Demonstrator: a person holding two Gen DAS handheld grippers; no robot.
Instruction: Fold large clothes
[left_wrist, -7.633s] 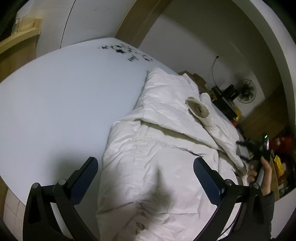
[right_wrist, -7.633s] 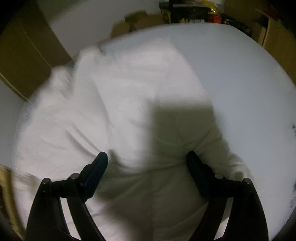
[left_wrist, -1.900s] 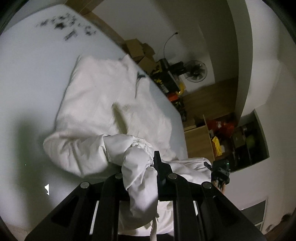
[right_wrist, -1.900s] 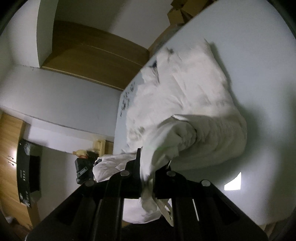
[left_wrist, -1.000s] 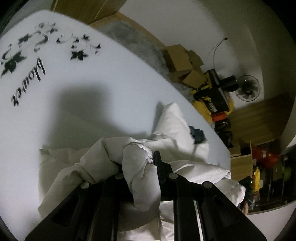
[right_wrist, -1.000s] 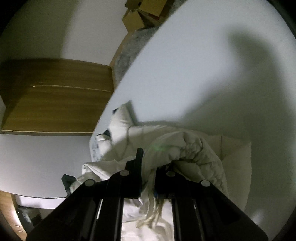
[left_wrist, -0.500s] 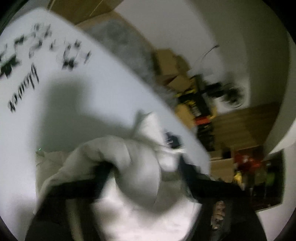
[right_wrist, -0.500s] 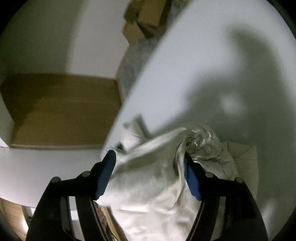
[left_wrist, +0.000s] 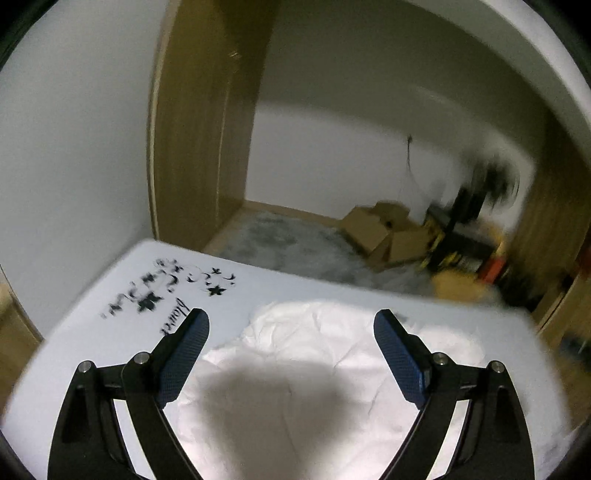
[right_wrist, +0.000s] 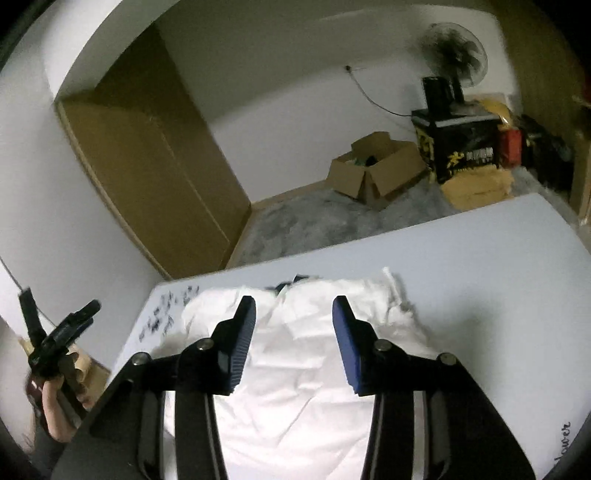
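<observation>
1. The big white puffy coat (left_wrist: 314, 354) lies folded in a soft heap on the white bed.
2. It looks crinkled and lumpy on top (right_wrist: 317, 332).
3. A small dark bit peeks out at its far edge.
4. A dark shadow falls on its near part.

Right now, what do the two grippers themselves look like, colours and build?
Both are alike. The left gripper and the right gripper have matte black linkage arms joined by round silver pivot bolts. Each ends in two flat fingers faced with dark blue, finely ribbed pads. In the right wrist view the left gripper's handle is black, held in a bare hand. No cables or markings show.
</observation>
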